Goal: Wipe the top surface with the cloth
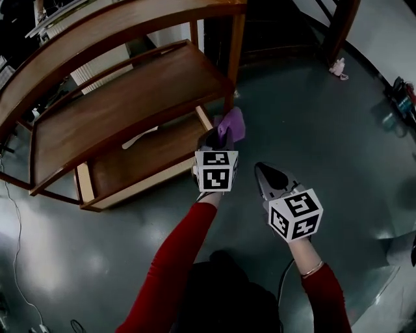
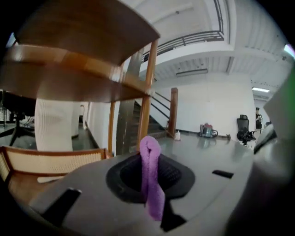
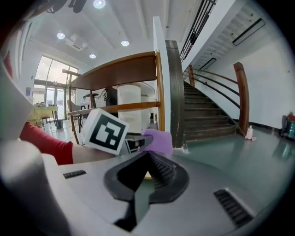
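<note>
Cloth: purple cloth point(image 1: 232, 123) pinched in left gripper point(image 1: 218, 134), jaws clamped.
Right gripper point(image 1: 262, 170): jaws together, empty.
Progress: cloth beside bottom shelf point(image 1: 149, 161); top shelf point(image 1: 117, 19) probably unwiped.

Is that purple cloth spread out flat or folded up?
Folded up. The purple cloth stands as a narrow, doubled-over strip pinched between the jaws of the left gripper, not laid flat.

Open office hall: staircase point(image 3: 207, 115), office chair point(image 2: 243, 129), glossy floor point(image 1: 325, 123) (ceiling spotlights point(image 3: 125, 43)).
</note>
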{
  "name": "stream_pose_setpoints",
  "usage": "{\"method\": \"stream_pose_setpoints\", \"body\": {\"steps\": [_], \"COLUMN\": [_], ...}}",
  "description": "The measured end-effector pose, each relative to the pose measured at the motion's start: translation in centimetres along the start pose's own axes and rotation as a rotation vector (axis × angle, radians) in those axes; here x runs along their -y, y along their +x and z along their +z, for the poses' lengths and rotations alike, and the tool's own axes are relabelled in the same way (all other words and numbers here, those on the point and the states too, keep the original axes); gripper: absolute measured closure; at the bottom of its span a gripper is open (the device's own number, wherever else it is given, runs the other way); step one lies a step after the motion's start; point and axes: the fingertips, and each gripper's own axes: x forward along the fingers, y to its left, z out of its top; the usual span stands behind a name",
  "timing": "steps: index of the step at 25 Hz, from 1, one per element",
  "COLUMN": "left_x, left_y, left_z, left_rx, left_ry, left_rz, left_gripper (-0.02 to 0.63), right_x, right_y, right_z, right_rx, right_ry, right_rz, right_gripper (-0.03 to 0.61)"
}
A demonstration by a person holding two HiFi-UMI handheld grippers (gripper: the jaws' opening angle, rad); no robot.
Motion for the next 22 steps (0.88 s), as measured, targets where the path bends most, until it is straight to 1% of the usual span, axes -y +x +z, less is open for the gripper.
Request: {"method": "stream_pose_setpoints", "body": {"steps": [3,6,9,12,13,15,18,20,22], "left_x": [-1.5,-2.6,-2.7,-2.4,-2.2,-1.9,-2.9,-4.5,-6.2], "left_y": [1.3,1.9,2.1,1.9,1.6,-0.2,-5.3,-9.1,-12.8], "left_z": [-6.1,-9.6,-10.8,-10.6,-10.1,-8.3,-5.3,-3.5,-1.6], "left_rx": [-0.114,-0.184,-0.206,-0.205,-0.19,-0.123,0.015,0.087,0.135], "left_ry": [-0.015,-0.035,-0.042,-0.037,-0.037,-0.049,-0.126,-0.179,-0.203], "left_rz": [0.022,0.048,0.061,0.06,0.052,0.027,0.003,0.011,0.033], "left_gripper": [0.566,0.566,0.566,0.566,0.566,0.566,0.566,0.566,0.566], "right_x": [0.2,0.8,1.1,1.2,1.1,0.9,-0.2,-1.2,-2.3], "right_y": [1.1,1.6,1.8,1.8,1.7,1.7,1.9,2.0,2.2], "right_z": [-2.0,-2.9,-3.5,-3.7,-3.6,-3.3,-2.3,-0.9,1.2], "right_rx": [-0.034,-0.047,-0.052,-0.057,-0.056,-0.05,-0.031,-0.01,0.017], "right_ry": [0.023,0.036,0.052,0.053,0.052,0.052,0.043,0.023,-0.005], "right_rz": [0.007,0.005,0.005,0.012,0.015,0.02,0.045,0.081,0.124], "right_gripper": [0.574,0.574,0.574,0.574,0.574,0.574,0.574,0.574,0.574]}}
